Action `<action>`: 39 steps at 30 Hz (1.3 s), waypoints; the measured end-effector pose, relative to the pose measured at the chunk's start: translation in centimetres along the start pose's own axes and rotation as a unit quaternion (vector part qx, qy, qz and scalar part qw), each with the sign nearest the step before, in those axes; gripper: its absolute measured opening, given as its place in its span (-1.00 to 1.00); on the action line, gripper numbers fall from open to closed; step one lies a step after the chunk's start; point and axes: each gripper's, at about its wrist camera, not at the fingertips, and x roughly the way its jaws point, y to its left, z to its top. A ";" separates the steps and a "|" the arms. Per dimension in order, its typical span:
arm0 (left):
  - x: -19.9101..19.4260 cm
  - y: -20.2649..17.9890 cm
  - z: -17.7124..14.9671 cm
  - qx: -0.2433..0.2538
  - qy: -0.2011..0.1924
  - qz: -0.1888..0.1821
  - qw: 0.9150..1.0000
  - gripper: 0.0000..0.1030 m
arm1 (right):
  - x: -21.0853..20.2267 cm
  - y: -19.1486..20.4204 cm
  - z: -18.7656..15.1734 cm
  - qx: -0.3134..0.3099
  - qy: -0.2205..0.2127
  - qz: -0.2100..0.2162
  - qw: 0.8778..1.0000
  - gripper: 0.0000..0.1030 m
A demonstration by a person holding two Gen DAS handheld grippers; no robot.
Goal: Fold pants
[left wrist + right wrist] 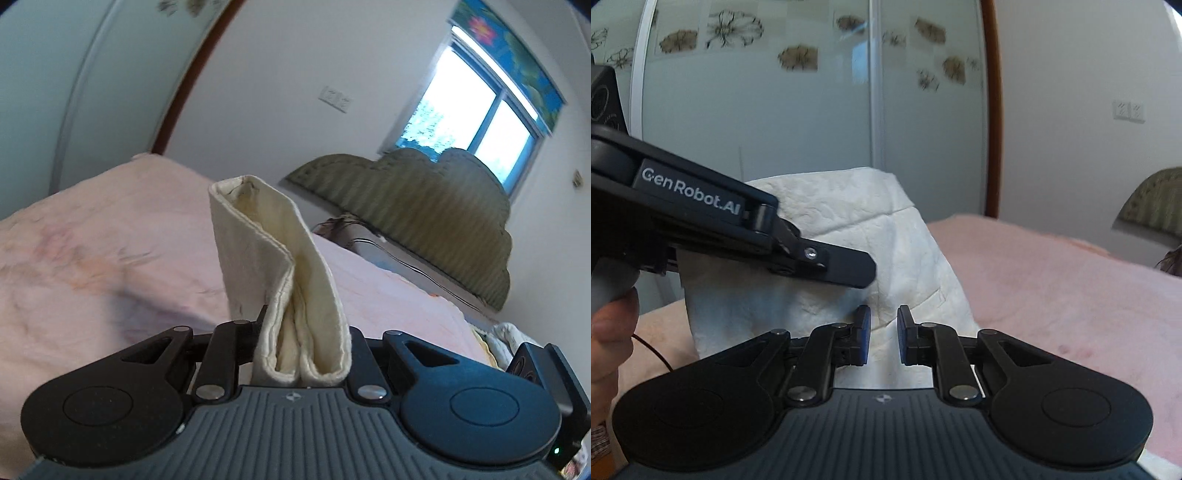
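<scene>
The cream-white pants (pixel 266 251) are bunched in folds and stand up between my left gripper's fingers. My left gripper (pixel 301 339) is shut on this folded edge and holds it above the pink bed (pixel 92 251). In the right wrist view the pants (pixel 857 229) hang as a wide white sheet, with the left gripper (pixel 849 267) clamped on them from the left. My right gripper (pixel 883 332) is open with a narrow gap, its blue pads close in front of the cloth and holding nothing.
A pink blanket (pixel 1071 295) covers the bed. A green padded headboard (pixel 424 206) and a window (pixel 472 110) are at the far end. A glass wardrobe door (pixel 775 110) with flower prints stands behind the pants. The person's hand (pixel 609 332) is at the left.
</scene>
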 end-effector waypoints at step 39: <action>16.0 -23.0 -18.9 0.169 0.234 -0.164 0.943 0.42 | -20.4 -17.0 -15.3 0.199 0.080 -0.170 0.962 -0.35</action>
